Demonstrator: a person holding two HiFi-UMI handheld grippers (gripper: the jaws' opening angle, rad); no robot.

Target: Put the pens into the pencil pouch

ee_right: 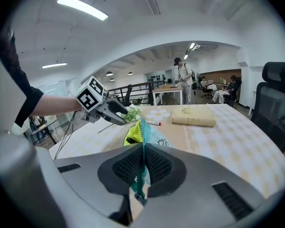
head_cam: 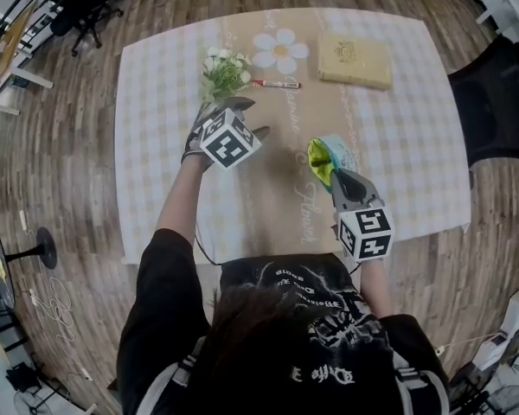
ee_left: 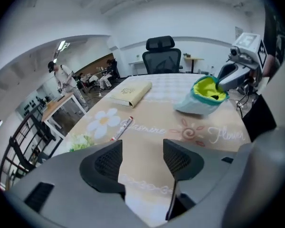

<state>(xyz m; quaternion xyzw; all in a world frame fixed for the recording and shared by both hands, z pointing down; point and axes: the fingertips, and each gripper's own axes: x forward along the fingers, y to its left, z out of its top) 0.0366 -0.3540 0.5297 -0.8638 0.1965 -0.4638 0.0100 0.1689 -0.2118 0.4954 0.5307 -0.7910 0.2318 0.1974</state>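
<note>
Desk takes up most of the room's middle, with a checked cloth and a beige runner w/ flower print down its centre. Its near edge is hidden behind the person, who stands there in a dark printed top, both arms out over the desk. A black office chair sits off the desk's right edge, cut off by the frame. A cream book lies flat near the far right corner. The pencil pouch, pale blue w/ teal zip and yellow-green lining, is right of the desk's centre. Its mouth gapes toward the left hand, and its low end looks to rest on the runner. What's inside is too dark to make out. The right gripper has its jaws pinched tight on the pouch's zip edge, so the fabric between the pads is hidden. The left gripper hangs over the desk's middle left, tilted down, jaws wide apart w/ nothing between them, only bare runner below. A small bunch of white flowers lies toward the far edge, partly behind the left gripper. One red-and-white pen lies flat just right of the flowers, well apart from the pouch. Its print is too small to read.
</note>
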